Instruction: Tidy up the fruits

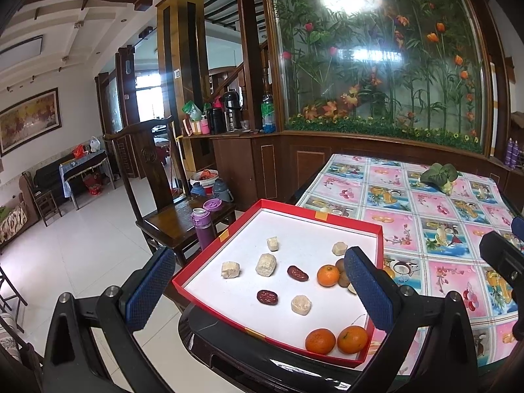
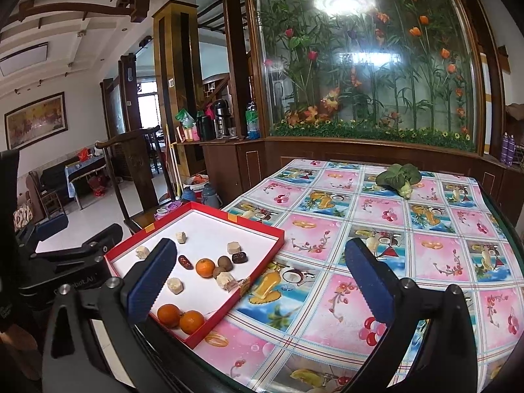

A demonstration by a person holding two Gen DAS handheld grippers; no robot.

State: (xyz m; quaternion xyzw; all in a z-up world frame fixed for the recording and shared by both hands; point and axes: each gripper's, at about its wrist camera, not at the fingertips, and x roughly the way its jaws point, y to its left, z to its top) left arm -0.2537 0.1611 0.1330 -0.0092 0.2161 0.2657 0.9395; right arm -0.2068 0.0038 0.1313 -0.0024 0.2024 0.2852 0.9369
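A red-rimmed tray (image 1: 379, 255) with a white floor sits at the table's near left corner; it also shows in the right wrist view (image 2: 262, 263). In it lie three oranges (image 1: 328, 275) (image 1: 320, 341) (image 1: 352, 339), two kiwis (image 1: 344, 278), red dates (image 1: 297, 273) (image 1: 267, 297) and several pale chunks (image 1: 266, 264). My left gripper (image 1: 258, 291) is open and empty, held above the tray's near edge. My right gripper (image 2: 262, 285) is open and empty, above the tablecloth just right of the tray.
A leafy green vegetable (image 2: 398, 175) lies at the far side of the table with its flowered cloth (image 2: 376, 262). A wooden chair (image 1: 170, 209) with a purple bottle (image 1: 203, 231) stands left of the table. A glass plant screen (image 1: 376, 59) rises behind.
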